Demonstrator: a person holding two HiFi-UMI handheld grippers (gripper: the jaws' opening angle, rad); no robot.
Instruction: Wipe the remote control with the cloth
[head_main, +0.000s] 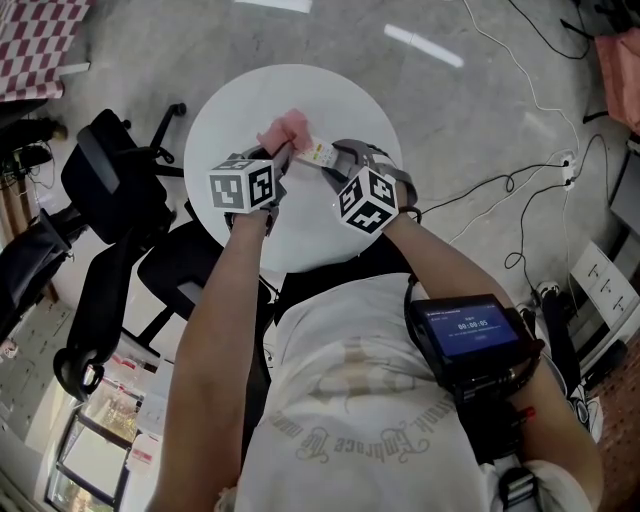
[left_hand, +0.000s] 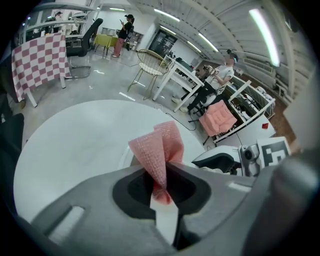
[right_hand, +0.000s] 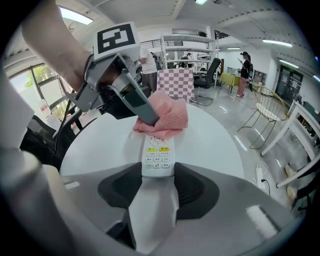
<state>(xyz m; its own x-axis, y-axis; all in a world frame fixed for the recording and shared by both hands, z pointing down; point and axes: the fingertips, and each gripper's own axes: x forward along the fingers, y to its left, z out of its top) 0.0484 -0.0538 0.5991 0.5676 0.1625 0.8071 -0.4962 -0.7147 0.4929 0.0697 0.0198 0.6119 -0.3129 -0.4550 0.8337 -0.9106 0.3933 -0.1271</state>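
Observation:
My right gripper (right_hand: 159, 169) is shut on the near end of a white remote control (right_hand: 158, 154), which it holds button side up over the round white table (head_main: 240, 100). A pink cloth (right_hand: 165, 117) covers the remote's far end. My left gripper (left_hand: 161, 181) is shut on that cloth (left_hand: 159, 147), and its dark fingers (right_hand: 142, 109) press the cloth down onto the remote from the left. In the head view the two grippers meet over the table's middle, with the cloth (head_main: 288, 130) just beyond the remote (head_main: 318, 154). The remote's top end is hidden under the cloth.
Black office chairs (head_main: 110, 190) stand close against the table's left and near side. Cables (head_main: 520, 180) trail over the floor at the right. A screen device (head_main: 470, 330) is strapped to the person's right forearm. A checkered cloth (head_main: 40, 40) lies at the far left.

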